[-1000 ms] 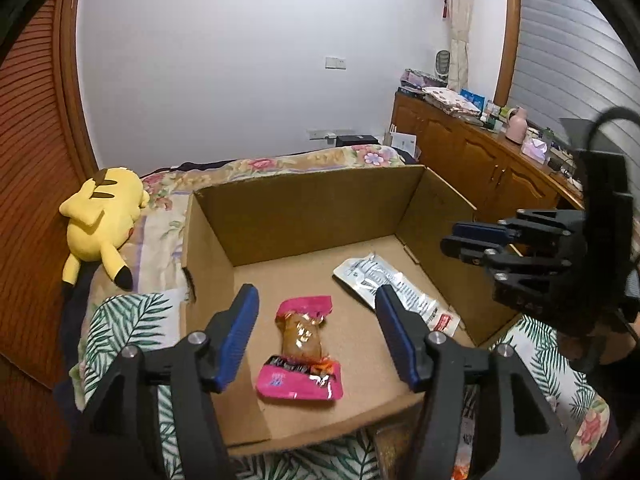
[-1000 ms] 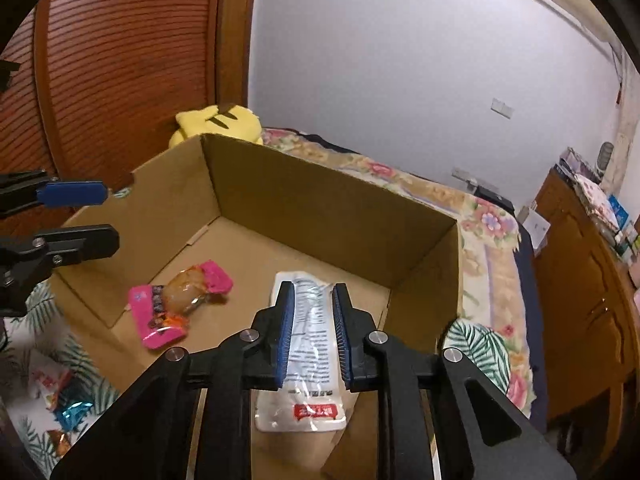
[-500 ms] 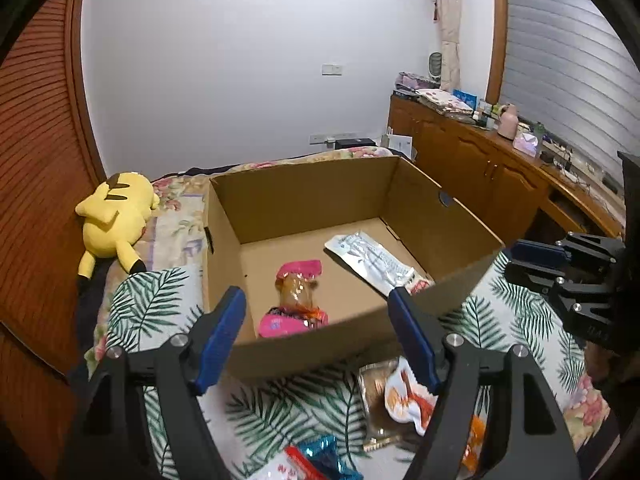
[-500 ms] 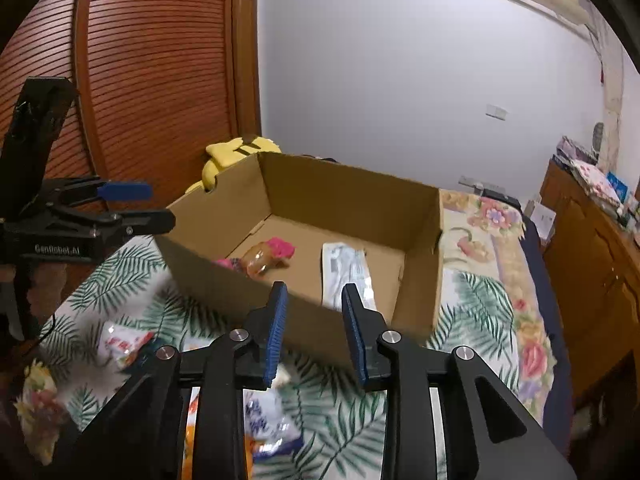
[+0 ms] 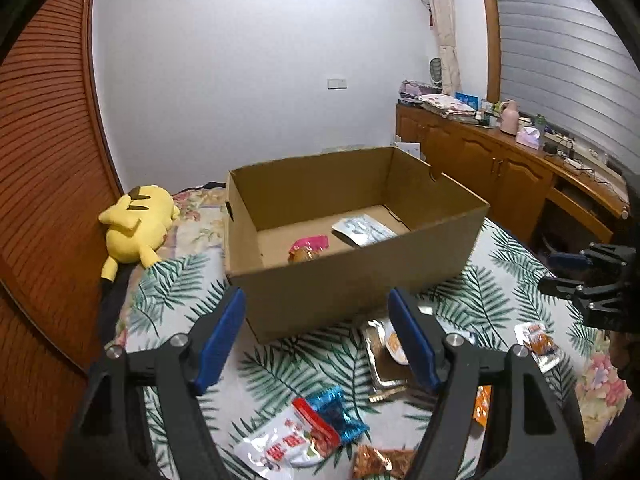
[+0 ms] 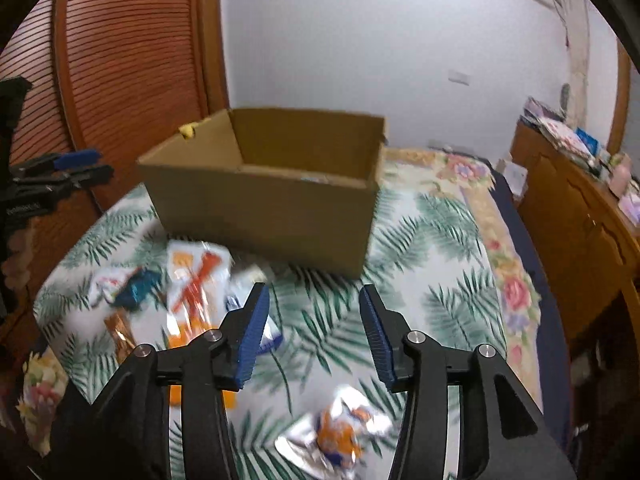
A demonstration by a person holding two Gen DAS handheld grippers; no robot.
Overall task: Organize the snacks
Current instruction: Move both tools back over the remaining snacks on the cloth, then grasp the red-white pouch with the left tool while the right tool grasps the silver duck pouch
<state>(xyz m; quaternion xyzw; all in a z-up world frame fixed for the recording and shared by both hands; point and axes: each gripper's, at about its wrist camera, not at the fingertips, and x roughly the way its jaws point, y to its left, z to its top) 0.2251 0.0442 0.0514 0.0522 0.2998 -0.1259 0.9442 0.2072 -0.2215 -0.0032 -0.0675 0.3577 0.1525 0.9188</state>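
Both grippers had pulled back from the cardboard box [image 5: 360,280] since the earlier frames, so I now saw it from outside across the palm-leaf bedspread [image 5: 492,292]. My right gripper [image 6: 312,320], clamped on the clear white packet [image 5: 364,230] a second before, had just been opening its jaws and stood released with nothing between its pads; that packet lay on the box floor, toward the right, with the pink-wrapped snack [image 5: 306,250] to its left, half hidden behind the near wall. From the right wrist view the box's contents were almost wholly cut off by that wall. My left gripper [image 5: 316,344] had its jaws spread wide, empty, over the loose snacks lying in front of the box: a white pouch with red lettering [image 5: 276,446] I could not read, a blue-and-red wrapper [image 5: 336,414] lying on it, a brown foil pack [image 5: 380,462] cut by the frame edge, and a silver tray-like pack [image 5: 386,354] partly behind the right finger. A small orange-printed sachet [image 5: 538,344] lay further right, below the other gripper's tips. The right wrist view was smeared by motion, so the orange-and-white bag [image 6: 198,280] and the crumpled silver-orange wrapper [image 6: 336,436] showed no legible print. Faint white lettering on the left gripper's body in that view was too blurred to read. A yellow plush toy [image 5: 136,224] lay left of the box against the slatted wooden door [image 5: 44,160], and a wooden cabinet [image 5: 500,172] with cluttered items ran along the right wall.
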